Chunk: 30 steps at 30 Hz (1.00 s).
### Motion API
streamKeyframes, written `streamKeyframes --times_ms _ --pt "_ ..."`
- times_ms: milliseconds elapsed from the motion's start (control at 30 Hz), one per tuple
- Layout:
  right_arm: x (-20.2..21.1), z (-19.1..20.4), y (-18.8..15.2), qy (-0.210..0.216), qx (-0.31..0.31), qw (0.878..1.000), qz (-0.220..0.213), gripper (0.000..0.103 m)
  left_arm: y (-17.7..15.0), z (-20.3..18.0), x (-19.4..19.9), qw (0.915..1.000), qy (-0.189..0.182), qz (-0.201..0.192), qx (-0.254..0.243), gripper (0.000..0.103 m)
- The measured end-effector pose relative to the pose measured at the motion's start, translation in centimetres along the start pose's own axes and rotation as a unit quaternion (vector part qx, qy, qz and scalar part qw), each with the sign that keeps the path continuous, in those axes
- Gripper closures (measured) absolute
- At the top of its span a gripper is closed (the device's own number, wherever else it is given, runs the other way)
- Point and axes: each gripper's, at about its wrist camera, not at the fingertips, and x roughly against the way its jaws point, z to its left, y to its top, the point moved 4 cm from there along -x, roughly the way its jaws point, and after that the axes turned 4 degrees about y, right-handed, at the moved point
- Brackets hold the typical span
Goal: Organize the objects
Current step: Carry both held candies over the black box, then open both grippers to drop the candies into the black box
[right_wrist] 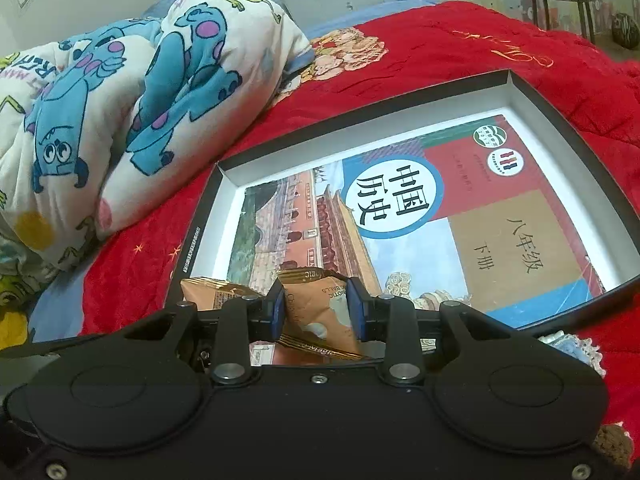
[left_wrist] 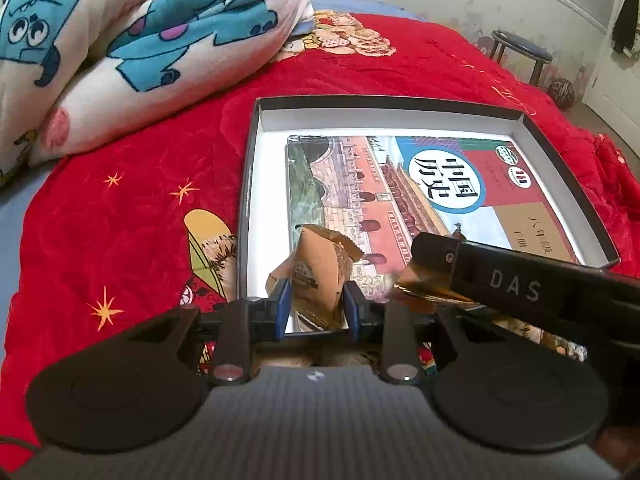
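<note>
Up close in the left wrist view, the left claw (left_wrist: pixel 316 304) has its blue pads pinched onto a tan packet (left_wrist: pixel 320 276), which stands crumpled over the near edge of a shallow box (left_wrist: pixel 249 184). That box has dark outer walls and a white inside, and it lies on a bed spread with a red blanket (left_wrist: pixel 132 208) printed with gold stars. A book (left_wrist: pixel 400 188) with a painted gate on its cover lies flat in the box. The right claw's black body (left_wrist: pixel 520 280) reaches in from the right, low over the book, with a gold packet (left_wrist: pixel 424 280) at its tip. A rolled quilt (left_wrist: pixel 132 40) with blue monsters sits on the bed beyond the box, to the left. Past the bed stand a scuffed pale wall, a round stool (left_wrist: pixel 520 50) and a dark ball (left_wrist: pixel 561 92) on the floor. From the right wrist view, the right claw (right_wrist: pixel 316 308) is closed on an orange snack packet (right_wrist: pixel 320 316), held over the book's (right_wrist: pixel 460 216) near corner inside the box (right_wrist: pixel 580 152). A second tan packet (right_wrist: pixel 212 290) lies just to the left, at the box's near edge. The quilt (right_wrist: pixel 120 100) fills the left side, the blanket (right_wrist: pixel 460 40) runs behind, and the stool (right_wrist: pixel 560 0) stands against the far wall.
</note>
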Motion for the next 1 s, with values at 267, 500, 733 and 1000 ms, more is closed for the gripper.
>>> streamKeyframes --times_ms 267,500,733,1000 --pt "0.2 0.1 0.0 0.025 0.002 1.000 0.006 0.069 -0.3 0.0 0.9 0.9993 0.029 -0.021 -0.014 0.044" --pt "1.4 -0.2 0.6 0.046 -0.019 0.999 -0.005 0.055 -0.3 1.0 3.3 0.9984 0.013 -0.054 0.008 0.032" --pt "5.8 0.0 1.4 0.079 -0.027 0.995 -0.050 0.042 0.4 1.1 6.9 0.9927 -0.033 -0.114 0.020 0.025" --pt "15.1 -3.5 2.7 0.040 -0.061 0.988 -0.139 0.039 1.3 0.9 10.6 0.9787 -0.105 -0.176 0.021 0.025"
